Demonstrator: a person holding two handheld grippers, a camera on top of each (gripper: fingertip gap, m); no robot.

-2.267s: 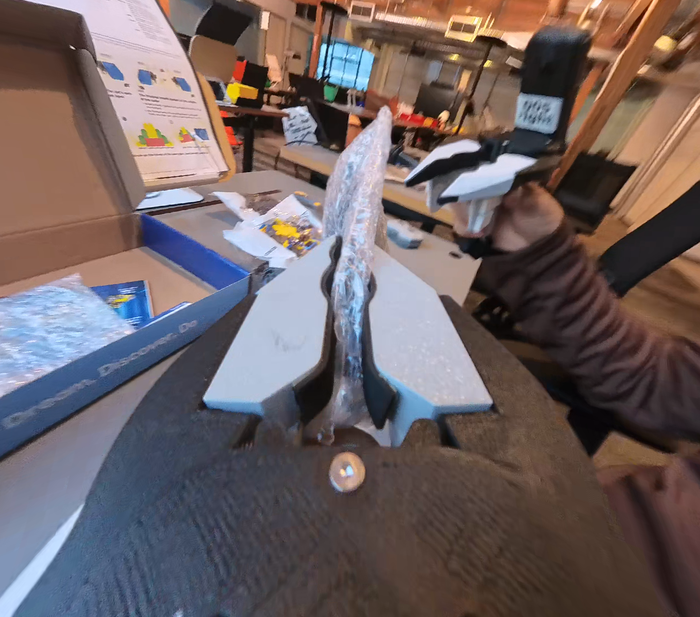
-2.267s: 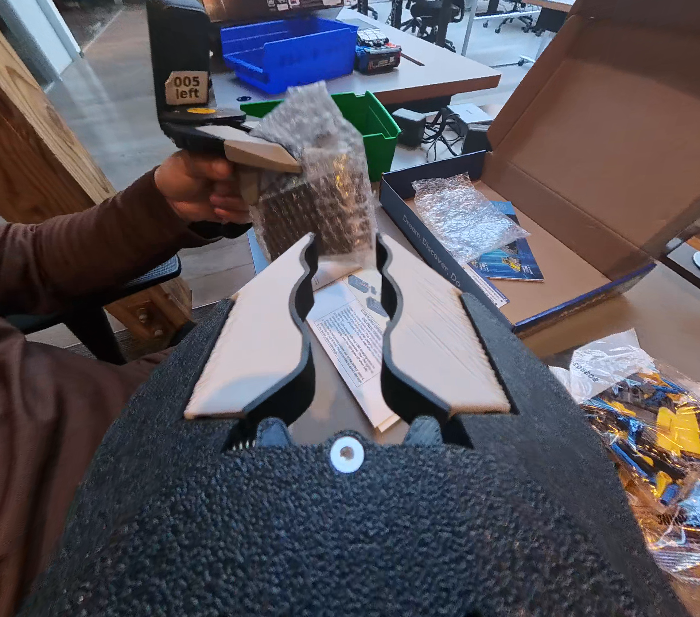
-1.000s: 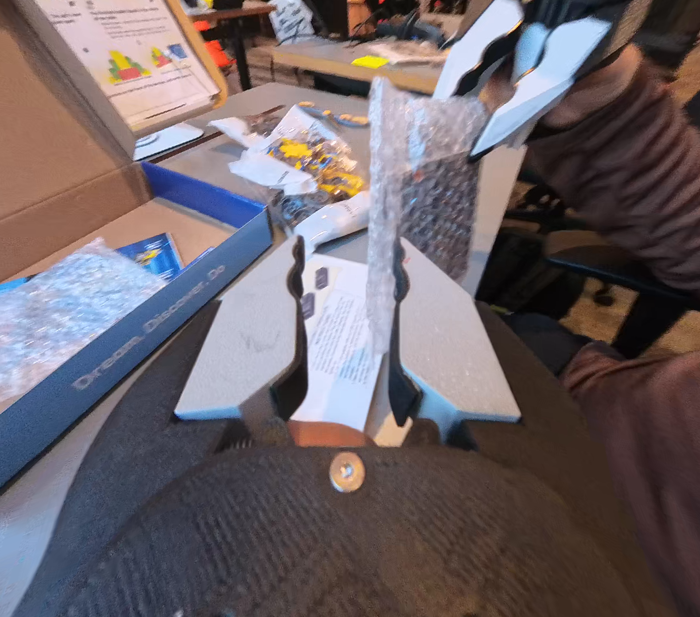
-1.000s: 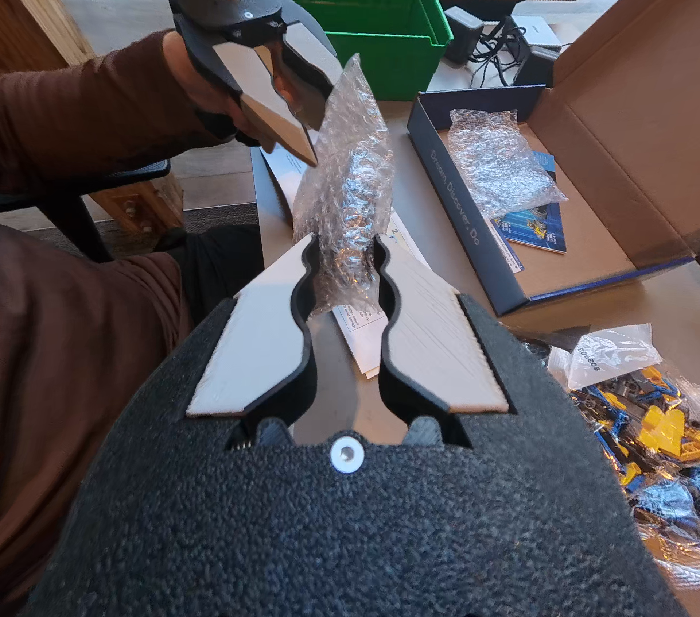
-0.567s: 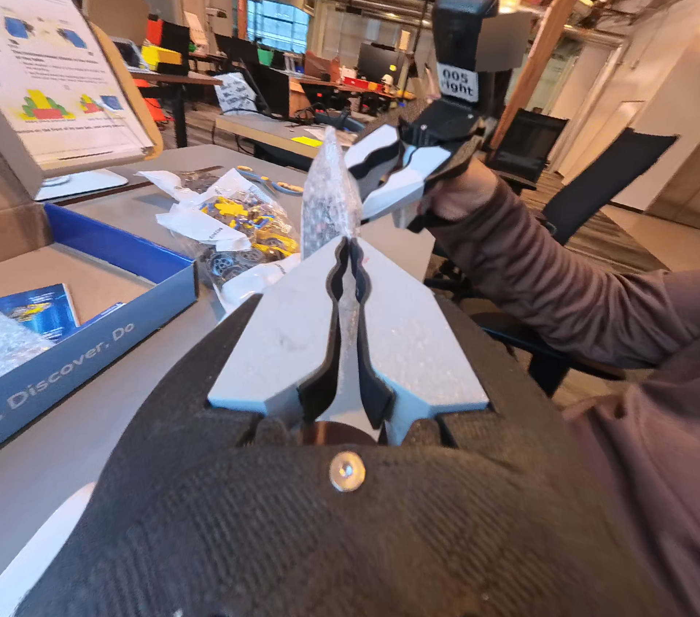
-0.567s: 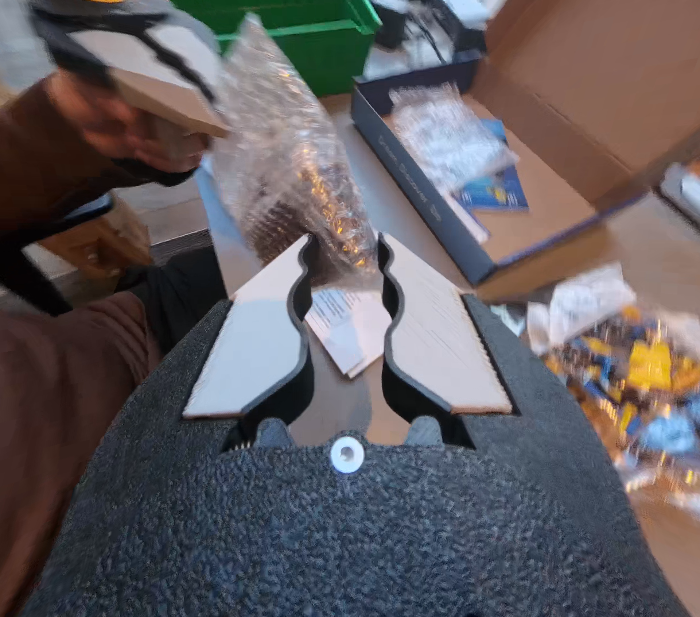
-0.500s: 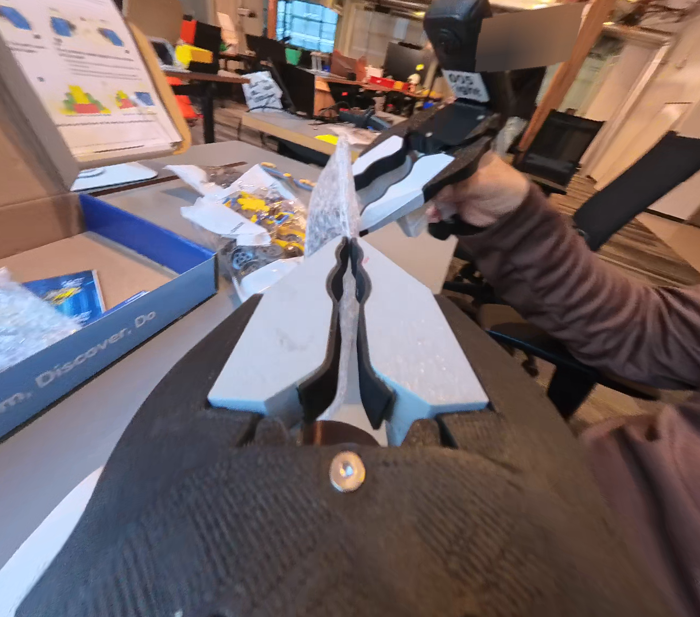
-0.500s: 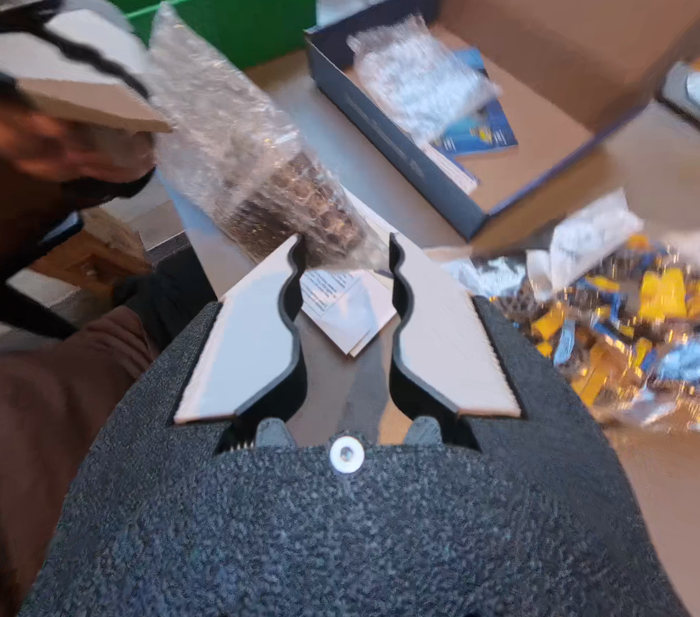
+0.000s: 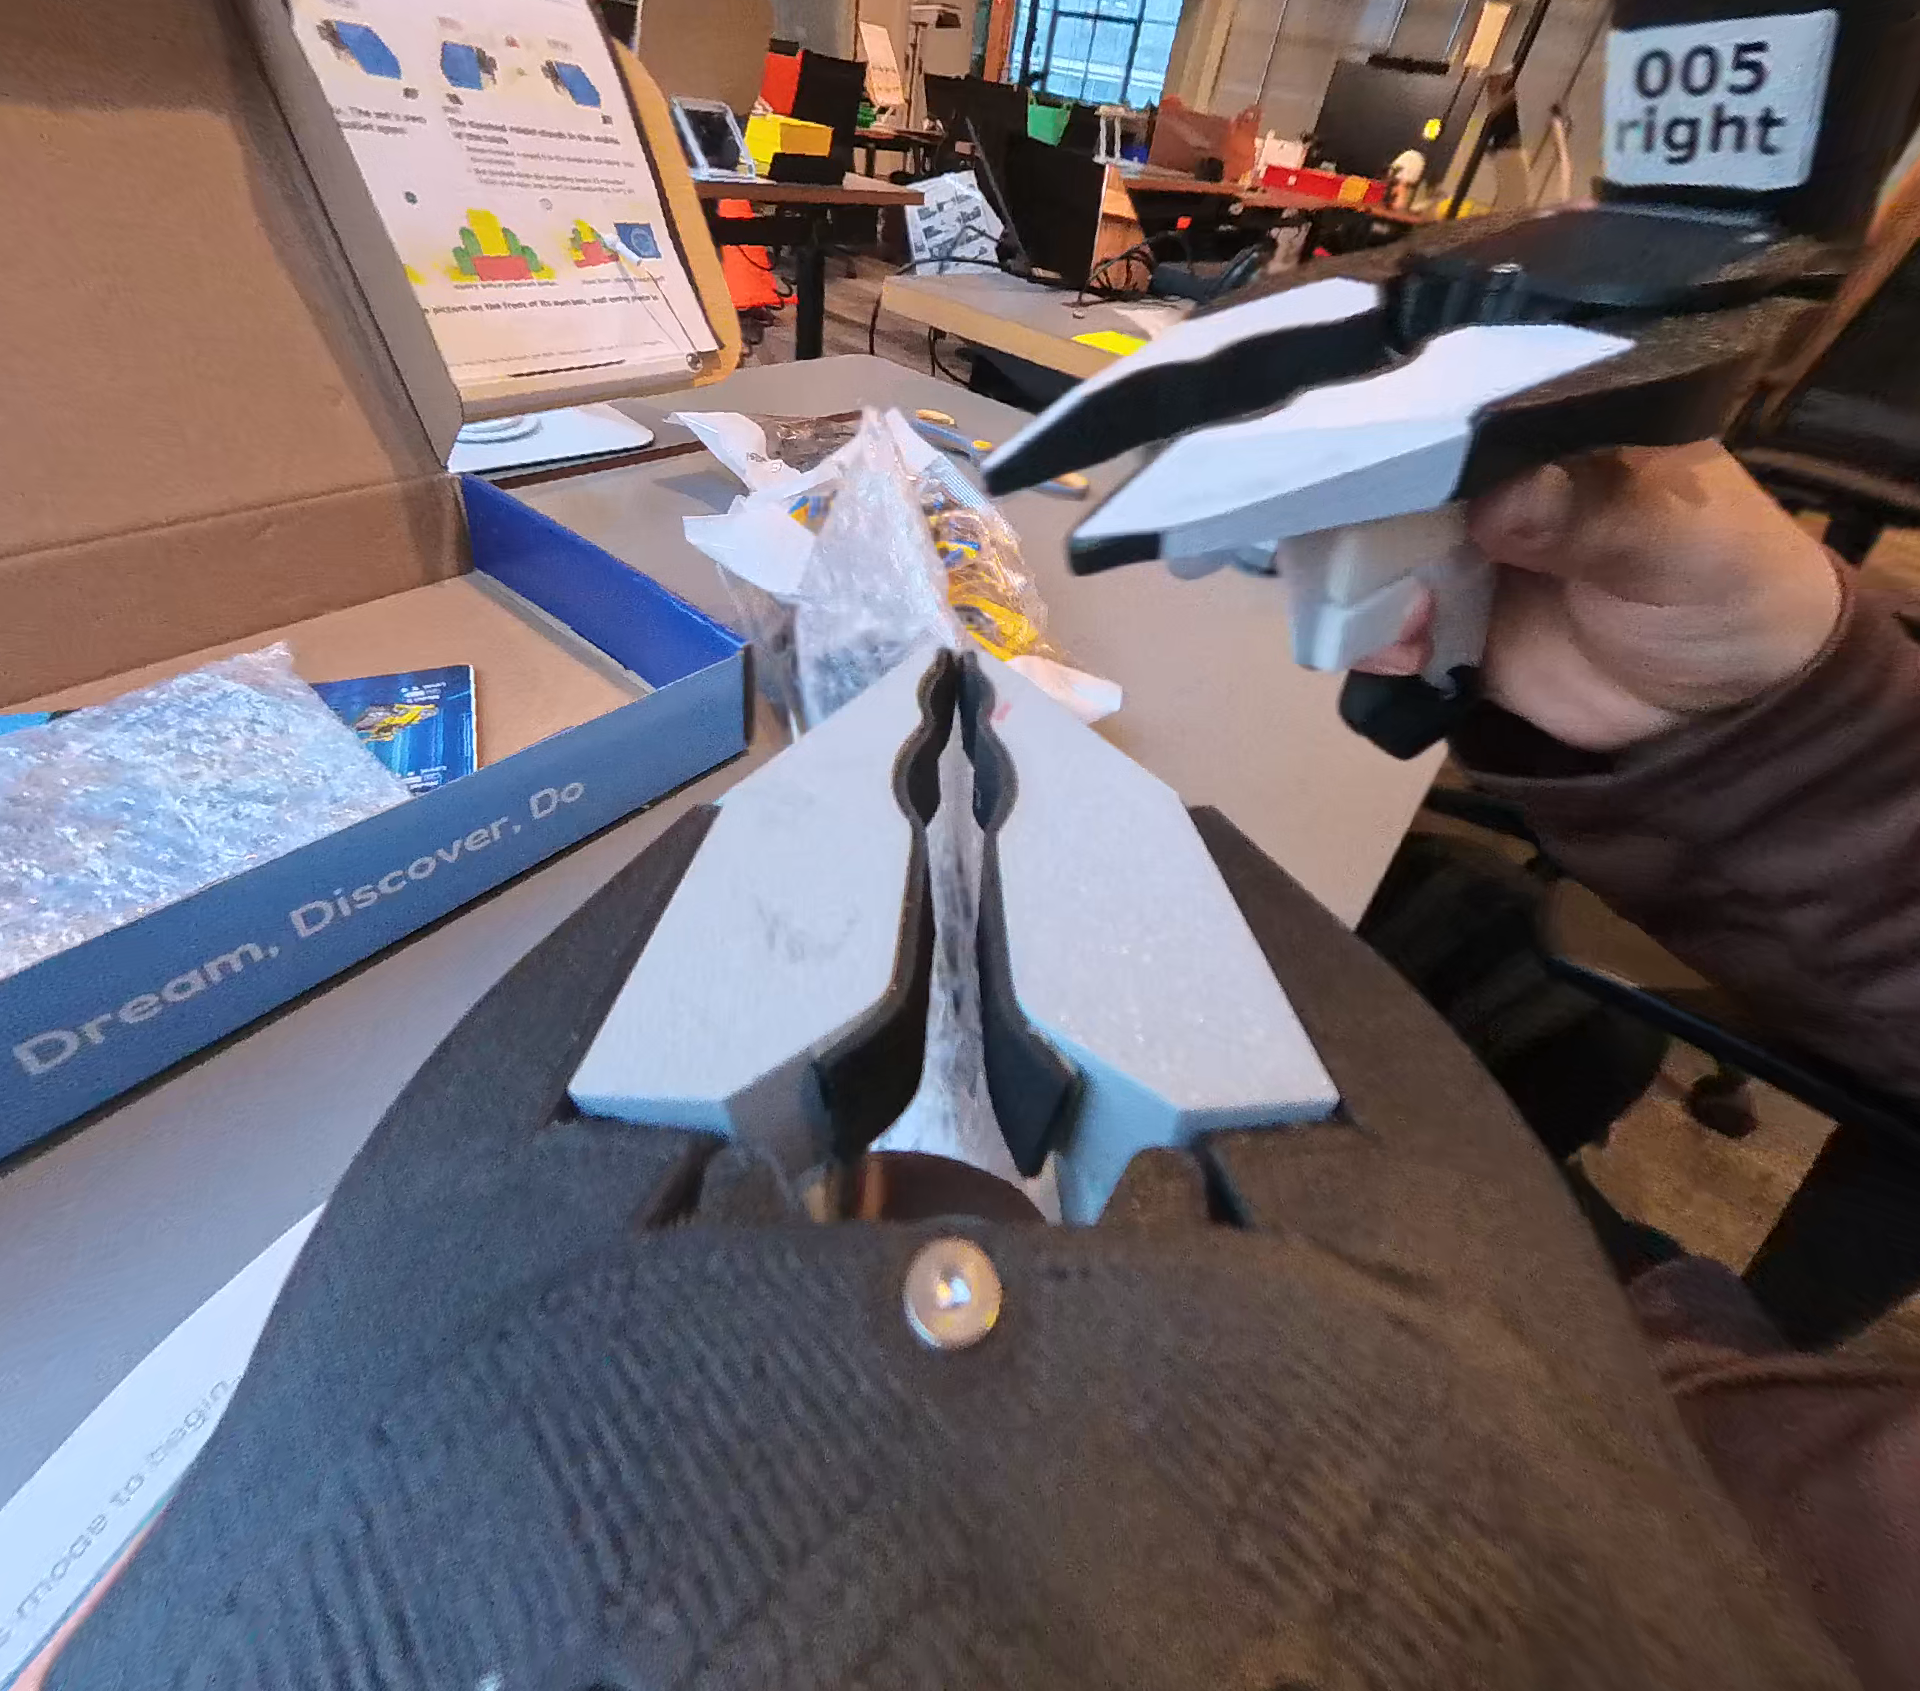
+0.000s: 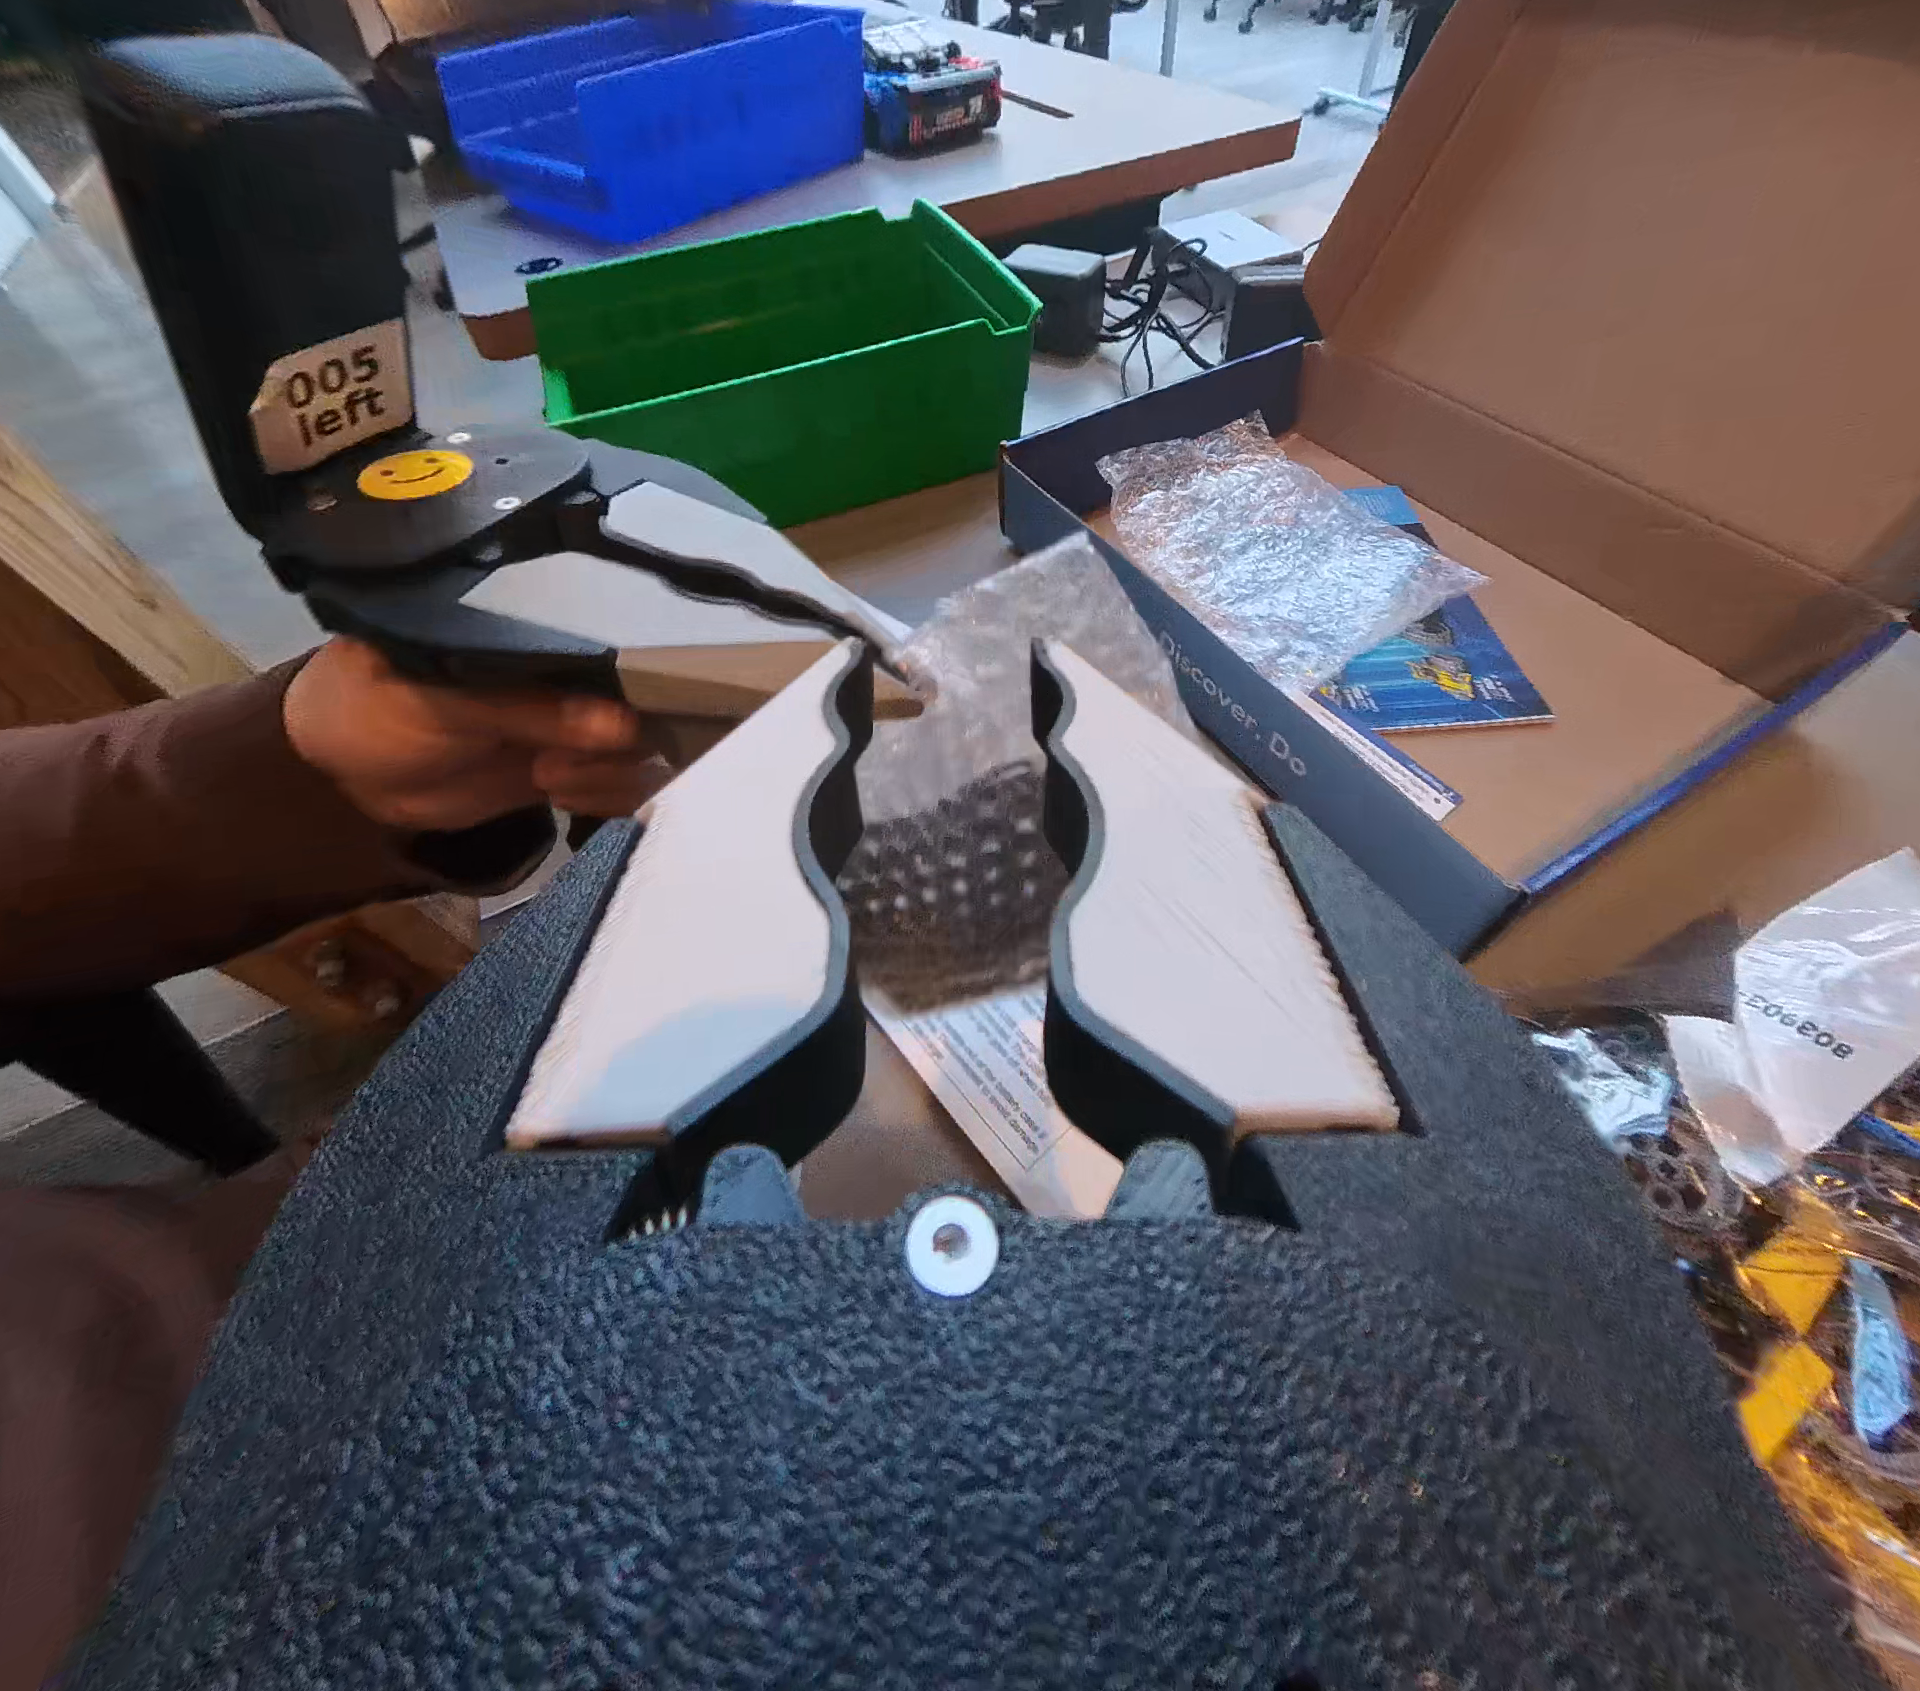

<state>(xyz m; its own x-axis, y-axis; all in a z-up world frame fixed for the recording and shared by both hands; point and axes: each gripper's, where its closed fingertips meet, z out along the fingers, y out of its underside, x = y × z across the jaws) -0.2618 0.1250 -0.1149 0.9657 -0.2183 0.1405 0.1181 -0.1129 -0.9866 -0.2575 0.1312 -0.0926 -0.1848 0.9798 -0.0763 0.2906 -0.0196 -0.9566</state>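
My left gripper [image 9: 956,673] is shut on the edge of a clear bubble-wrap pouch [image 9: 873,592]. The pouch holds dark small parts and hangs above the table. In the right wrist view the pouch [image 10: 961,820] shows in the gap between the spread fingers of my right gripper [image 10: 948,665], which is open and not closed on it. The left gripper [image 10: 899,670] pinches the pouch's top there. In the left wrist view the right gripper [image 9: 1034,514] hovers just right of the pouch, jaws apart.
An open cardboard box with a blue rim [image 10: 1195,685] holds another bubble-wrap piece [image 10: 1268,550] and a blue booklet [image 10: 1423,675]. A paper sheet [image 10: 997,1080] lies under the pouch. Bags of yellow and blue bricks [image 10: 1818,1278] lie at right. A green bin [image 10: 779,353] stands behind.
The left gripper let go of the pouch, then closed on its edge again and still holds it. The right gripper, open, has moved in level with the pouch.
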